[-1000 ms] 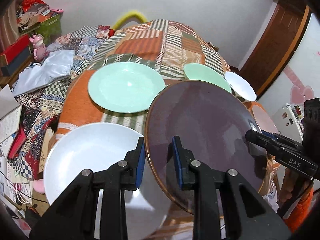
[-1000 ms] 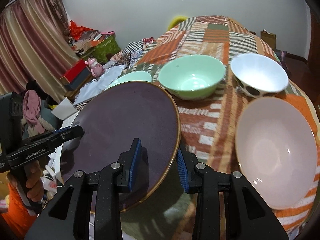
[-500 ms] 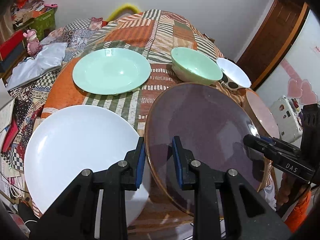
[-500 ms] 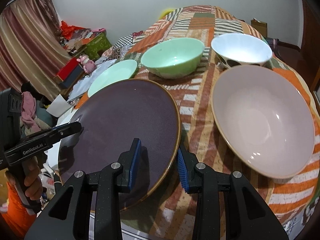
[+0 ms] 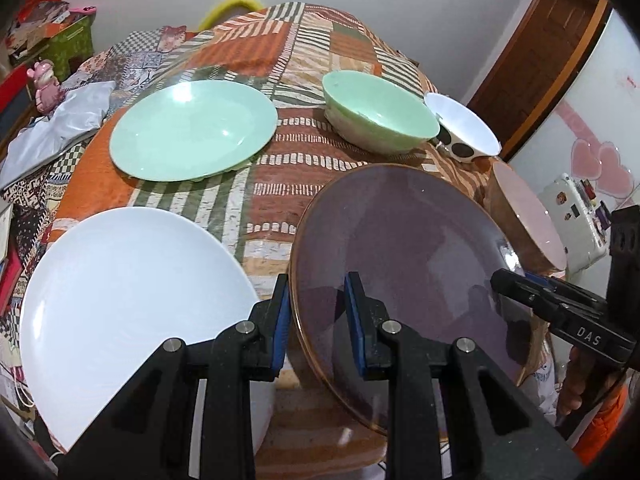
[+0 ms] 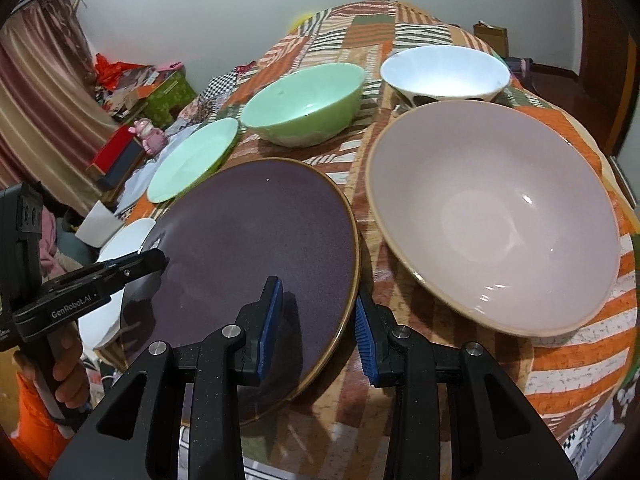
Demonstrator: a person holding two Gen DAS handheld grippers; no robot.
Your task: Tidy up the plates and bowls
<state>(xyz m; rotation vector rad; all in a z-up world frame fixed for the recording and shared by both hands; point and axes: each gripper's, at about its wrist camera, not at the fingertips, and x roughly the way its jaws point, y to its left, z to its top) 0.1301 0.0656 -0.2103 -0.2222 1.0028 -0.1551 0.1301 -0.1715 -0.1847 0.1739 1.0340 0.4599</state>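
"DAS" printed in white on right gripper (image 5: 516, 280); "GenRobot.AI" printed in white on left gripper (image 6: 154, 258)

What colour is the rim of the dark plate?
Golden brown, around the purple plate; it shows best in the right wrist view.

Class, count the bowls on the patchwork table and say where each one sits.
3: green bowl at the middle back, white spotted bowl to its right, and large pink bowl nearest, beside the purple plate. None looks hidden.
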